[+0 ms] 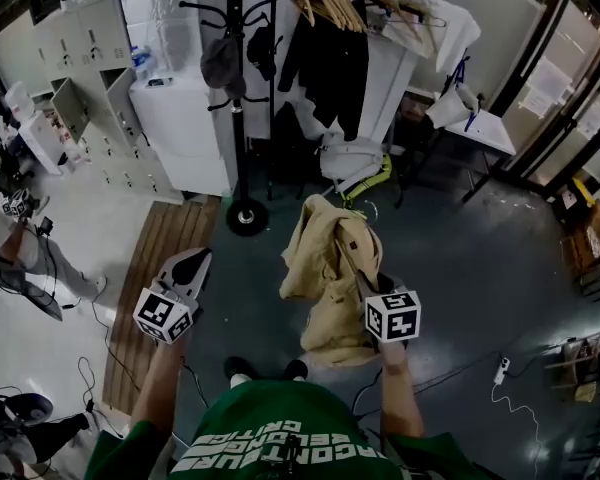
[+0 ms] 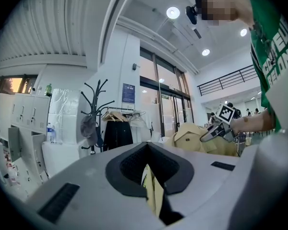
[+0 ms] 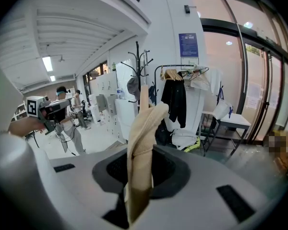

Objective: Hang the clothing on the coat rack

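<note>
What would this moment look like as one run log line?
right gripper: shut on tan jacket | left gripper: apart from tan jacket | coat rack: tan jacket not hung

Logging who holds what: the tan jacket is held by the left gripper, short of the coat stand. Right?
Not the left: the right gripper is closed on the tan jacket, as the right gripper view shows. The left gripper is apart from it in the head view. The jacket is indeed short of the coat stand.

Tan jacket [image 1: 330,268] — bunched, held aloft, black coat rack [image 1: 236,88] upright beyond
</note>
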`<state>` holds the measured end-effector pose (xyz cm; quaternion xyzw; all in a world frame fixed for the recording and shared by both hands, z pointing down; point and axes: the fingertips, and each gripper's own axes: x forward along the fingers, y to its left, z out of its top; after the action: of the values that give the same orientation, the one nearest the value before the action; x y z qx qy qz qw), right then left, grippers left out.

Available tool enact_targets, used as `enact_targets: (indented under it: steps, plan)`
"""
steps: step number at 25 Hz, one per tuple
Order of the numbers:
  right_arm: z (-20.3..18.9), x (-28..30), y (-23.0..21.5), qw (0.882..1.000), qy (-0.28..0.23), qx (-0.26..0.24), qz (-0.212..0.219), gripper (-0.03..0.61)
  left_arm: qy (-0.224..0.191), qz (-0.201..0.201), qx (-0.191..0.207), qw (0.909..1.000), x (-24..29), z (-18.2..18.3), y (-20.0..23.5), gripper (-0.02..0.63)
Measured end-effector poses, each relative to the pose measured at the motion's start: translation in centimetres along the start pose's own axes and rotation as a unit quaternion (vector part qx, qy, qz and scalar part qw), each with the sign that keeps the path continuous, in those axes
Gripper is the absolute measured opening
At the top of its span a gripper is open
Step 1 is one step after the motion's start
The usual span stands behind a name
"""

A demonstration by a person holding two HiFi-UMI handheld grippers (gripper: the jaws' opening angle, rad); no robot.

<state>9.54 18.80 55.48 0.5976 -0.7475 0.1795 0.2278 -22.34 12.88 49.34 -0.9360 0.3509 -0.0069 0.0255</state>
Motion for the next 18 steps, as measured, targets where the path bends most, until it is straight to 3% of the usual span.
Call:
enact_targets:
  steps: [18]
  plan:
    - [1.3,-0.5,-4.8,0.999,-0.016,-0.025,0.026,0.072,-0.003,0.0,-0.011,0.9999,5.3,-0.7,-5.7,0.003]
